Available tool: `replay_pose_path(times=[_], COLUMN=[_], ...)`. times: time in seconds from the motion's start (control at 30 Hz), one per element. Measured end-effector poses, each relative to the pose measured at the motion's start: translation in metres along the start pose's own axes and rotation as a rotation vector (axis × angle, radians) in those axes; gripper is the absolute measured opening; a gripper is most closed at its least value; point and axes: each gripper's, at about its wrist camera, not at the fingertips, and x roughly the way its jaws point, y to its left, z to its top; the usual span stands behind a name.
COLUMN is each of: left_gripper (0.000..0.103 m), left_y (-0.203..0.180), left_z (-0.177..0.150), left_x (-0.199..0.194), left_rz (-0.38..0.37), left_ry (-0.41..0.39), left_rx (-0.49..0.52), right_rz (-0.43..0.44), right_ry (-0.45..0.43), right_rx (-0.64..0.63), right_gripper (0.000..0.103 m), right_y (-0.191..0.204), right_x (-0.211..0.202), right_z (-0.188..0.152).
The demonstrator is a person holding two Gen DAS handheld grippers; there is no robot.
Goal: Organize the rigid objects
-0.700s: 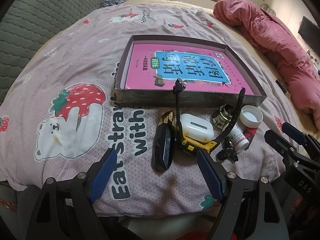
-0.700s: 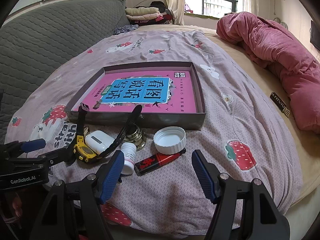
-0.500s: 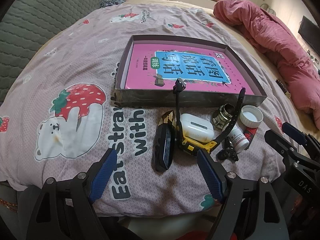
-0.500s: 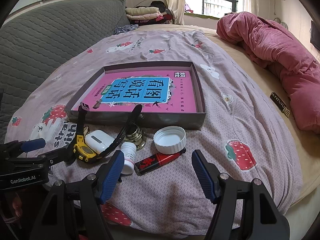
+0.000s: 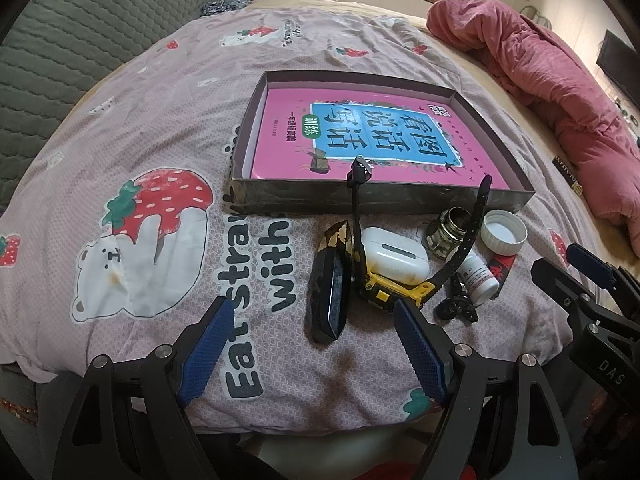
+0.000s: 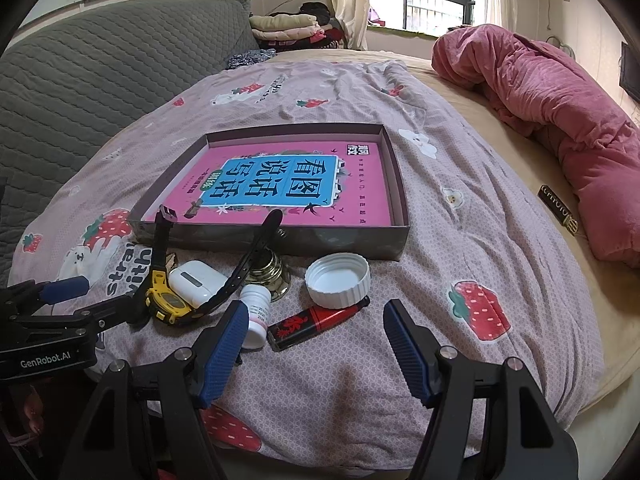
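A shallow grey box (image 5: 376, 198) (image 6: 280, 240) holding a pink book (image 5: 376, 140) lies on the bed. In front of it sits a cluster: a dark crystal (image 5: 332, 284), a white earbud case (image 5: 394, 254) (image 6: 196, 280), a yellow watch (image 5: 384, 290) (image 6: 166, 304) with black straps standing up, a brass bell (image 5: 448, 230) (image 6: 270, 274), a white cap (image 5: 503, 233) (image 6: 338, 280), a small white bottle (image 5: 478, 276) (image 6: 256, 312), a red lighter (image 6: 316, 322) and a small black piece (image 5: 456, 306). My left gripper (image 5: 312, 344) is open just short of the crystal. My right gripper (image 6: 316, 344) is open near the lighter.
A strawberry-print sheet (image 5: 152, 216) covers the bed. A pink quilt (image 6: 560, 120) is heaped at the right, with a dark flat label-like item (image 6: 558, 208) beside it. A grey padded headboard (image 6: 80, 80) is on the left; folded clothes (image 6: 288, 28) lie at the far end.
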Motion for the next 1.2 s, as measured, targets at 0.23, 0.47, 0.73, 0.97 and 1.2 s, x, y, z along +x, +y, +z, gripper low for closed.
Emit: replay_pose_path(times=[0.23, 0.47, 0.73, 0.97, 1.2], left_gripper=[0.083, 0.083, 0.083, 0.083, 0.083], left_y=[-0.001, -0.002, 0.008, 0.005, 0.002], left_z=[0.000, -0.002, -0.006, -0.007, -0.001], left_x=[0.000, 0.001, 0.017, 0.028, 0.041], left_rz=[0.000, 0.002, 0.022, 0.033, 0.077], left_ry=[0.000, 0.005, 0.057, 0.080, 0.083], left_rx=[0.000, 0.000, -0.011, 0.006, 0.026], right_rz=[0.000, -0.001, -0.010, -0.010, -0.011], right_ry=[-0.001, -0.003, 0.004, 0.019, 0.038], right_rx=[0.001, 0.003, 0.056, 0.075, 0.091], right_gripper=[0.069, 0.069, 0.069, 0.069, 0.069], right_y=[-0.002, -0.002, -0.019, -0.026, -0.031], right_x=[0.000, -0.001, 0.002, 0.007, 0.014], right_z=[0.000, 0.001, 0.002, 0.000, -0.001])
